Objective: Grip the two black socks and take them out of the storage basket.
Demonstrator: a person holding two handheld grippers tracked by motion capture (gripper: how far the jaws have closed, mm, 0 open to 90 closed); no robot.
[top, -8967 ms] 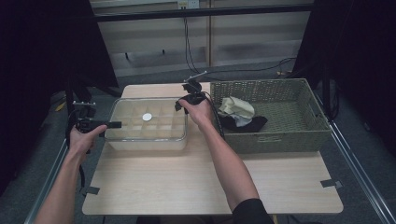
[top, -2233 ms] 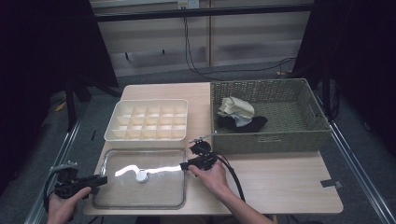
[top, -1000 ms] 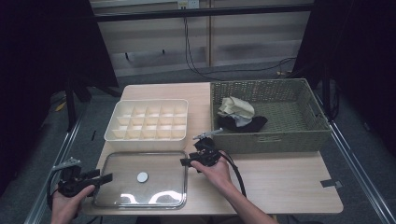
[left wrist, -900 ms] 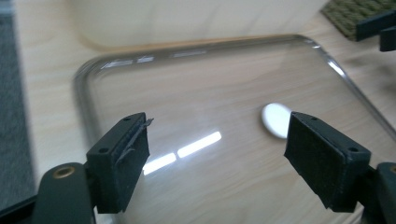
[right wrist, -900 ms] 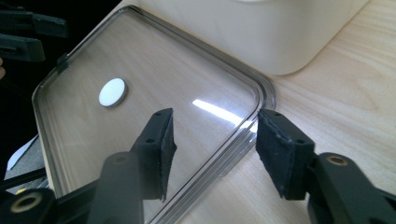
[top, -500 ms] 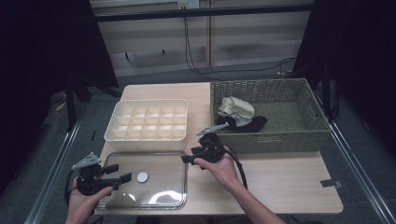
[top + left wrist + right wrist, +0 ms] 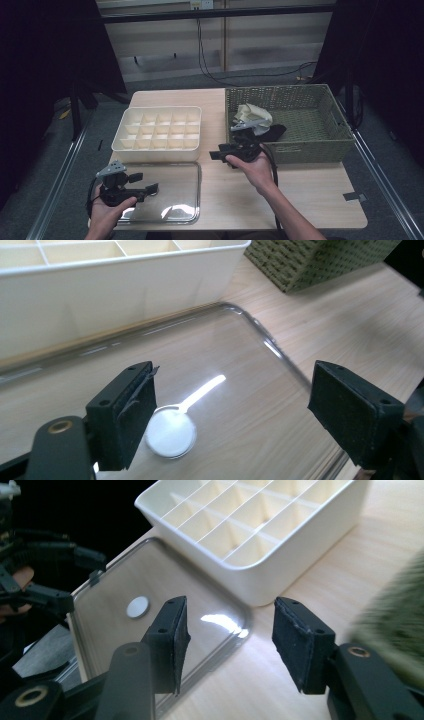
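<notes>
Table (image 7: 310, 195): wicker basket (image 7: 320, 145) seen at 2 o'clock, cream divider box (image 7: 159, 131) at 11. Clear lid (image 7: 172, 192) laid flat at 7 o'clock, just in front of box. Left gripper (image 7: 150, 189) held over lid's left part, jaws spread wide, nothing gripped. Right gripper (image 7: 216, 155) held near table centre, above lid's far right corner, jaws parted, empty.

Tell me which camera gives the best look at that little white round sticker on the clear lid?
The left gripper view: the white round sticker sits large and close on the clear lid, beside one finger. The right gripper view shows it smaller, farther off. In the high view I cannot make it out, with the left gripper over the lid.
</notes>
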